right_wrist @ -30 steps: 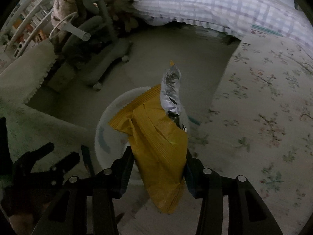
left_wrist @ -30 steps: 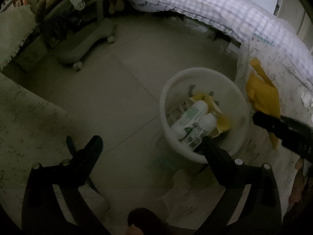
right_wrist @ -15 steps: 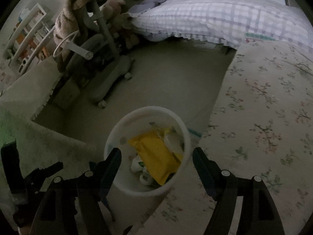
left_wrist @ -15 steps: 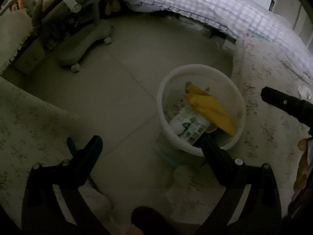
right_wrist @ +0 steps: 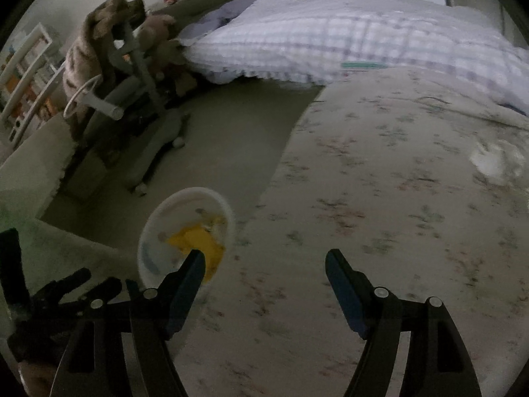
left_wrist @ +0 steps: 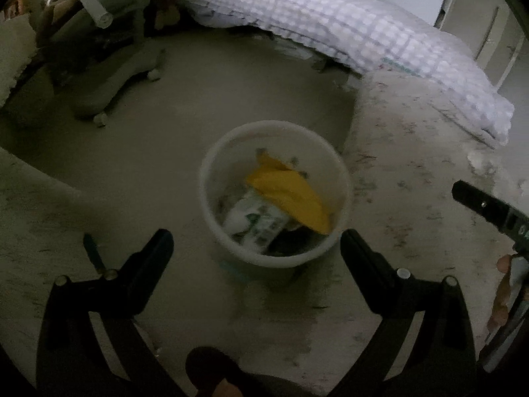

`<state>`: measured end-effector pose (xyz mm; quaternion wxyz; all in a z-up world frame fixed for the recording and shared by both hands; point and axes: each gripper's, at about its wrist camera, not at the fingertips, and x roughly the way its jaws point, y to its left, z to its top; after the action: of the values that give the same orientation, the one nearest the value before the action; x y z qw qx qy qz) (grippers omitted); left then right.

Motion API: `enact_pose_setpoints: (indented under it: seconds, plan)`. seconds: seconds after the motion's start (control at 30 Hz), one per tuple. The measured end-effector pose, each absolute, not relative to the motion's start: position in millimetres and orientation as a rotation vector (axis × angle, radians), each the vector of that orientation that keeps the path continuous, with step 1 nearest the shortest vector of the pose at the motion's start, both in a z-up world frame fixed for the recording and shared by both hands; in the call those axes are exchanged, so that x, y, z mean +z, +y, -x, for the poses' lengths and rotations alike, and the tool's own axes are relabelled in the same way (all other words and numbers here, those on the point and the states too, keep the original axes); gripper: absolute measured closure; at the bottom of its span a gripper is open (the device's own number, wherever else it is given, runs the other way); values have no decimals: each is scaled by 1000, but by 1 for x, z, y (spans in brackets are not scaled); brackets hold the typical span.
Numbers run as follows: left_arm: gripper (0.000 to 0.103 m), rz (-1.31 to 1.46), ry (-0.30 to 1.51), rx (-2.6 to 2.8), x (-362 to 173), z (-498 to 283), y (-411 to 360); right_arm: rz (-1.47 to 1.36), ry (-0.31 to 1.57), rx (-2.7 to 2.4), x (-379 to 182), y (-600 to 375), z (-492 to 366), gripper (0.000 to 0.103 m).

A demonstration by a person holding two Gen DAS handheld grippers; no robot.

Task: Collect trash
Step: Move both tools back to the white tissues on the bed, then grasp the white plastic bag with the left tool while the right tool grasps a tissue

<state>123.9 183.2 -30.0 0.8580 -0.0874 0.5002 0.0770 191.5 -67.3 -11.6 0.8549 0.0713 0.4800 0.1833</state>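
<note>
Right wrist view: my right gripper [right_wrist: 264, 261] angles down over the floral mat [right_wrist: 380, 198], jaws spread, empty. Left gripper [left_wrist: 256, 241] too, wide apart above the bin [left_wrist: 211, 172]; yellow wrapper [left_wrist: 291, 195] lies inside.

Both views dim and motion-blurred. White bin [left_wrist: 274, 258]: yellow wrapper [left_wrist: 291, 195] covers part of the contents; print on the white bottle [left_wrist: 254, 218] beneath it unreadable; dark item at the bottom unidentifiable. Right wrist view: the right gripper's finger [right_wrist: 188, 274] hides the bin's near rim. White crumpled scrap [right_wrist: 492, 162] on the floral bedspread [right_wrist: 380, 198]: too blurred to identify. Checked duvet [left_wrist: 347, 33] cut off at the frame edge.
</note>
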Motion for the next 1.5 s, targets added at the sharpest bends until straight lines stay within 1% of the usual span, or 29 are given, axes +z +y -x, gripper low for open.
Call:
enact_pose_setpoints:
  seconds: [0.33, 0.8, 0.97, 1.17, 1.5]
  plan:
    - [2, 187, 1023, 77, -16, -136, 139, -116, 1003, 247, -5, -158, -185, 26]
    - [2, 178, 1041, -14, -18, -160, 74, -161, 994, 100, 0, -257, -179, 26]
    - [2, 190, 1044, -46, -18, -168, 52, -238, 1035, 5, -6, -297, -190, 26]
    - [2, 126, 1040, -63, -21, -183, 29, -216, 1004, -111, -2, -333, -206, 26]
    - [2, 43, 1066, -62, -37, -205, 6, -182, 1019, -96, -40, -346, -256, 26]
